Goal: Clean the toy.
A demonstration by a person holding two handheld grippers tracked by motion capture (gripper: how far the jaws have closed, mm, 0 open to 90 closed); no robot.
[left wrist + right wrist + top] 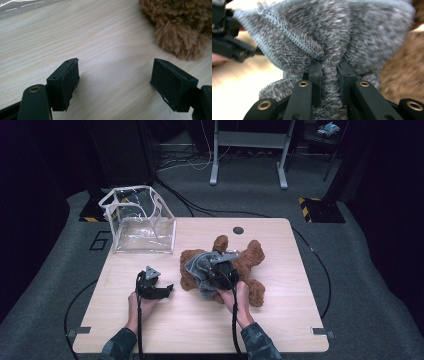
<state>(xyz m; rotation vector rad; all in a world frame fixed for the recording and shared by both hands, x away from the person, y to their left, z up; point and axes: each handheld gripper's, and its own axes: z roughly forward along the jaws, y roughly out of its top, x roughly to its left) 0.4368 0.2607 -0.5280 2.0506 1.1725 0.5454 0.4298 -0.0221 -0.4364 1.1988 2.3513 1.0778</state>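
Grey knit cloth [322, 40]: I have it clenched in my right tool [329, 75], bunched between the jaws, over the brown plush bear [245, 265] at mid-bench. Left tool [115, 82]: released, jaws wide apart over bare wood, just left of the bear. Bench [280, 320]: pale wood grain, a round dark hole [238, 230] at its far edge. Clear plastic bag [140, 222]: far left corner, standing open. Room: grey carpet, cables, a metal stand [248, 150] beyond, surroundings dark. The cloth hides part of the bear; its face I cannot make out.
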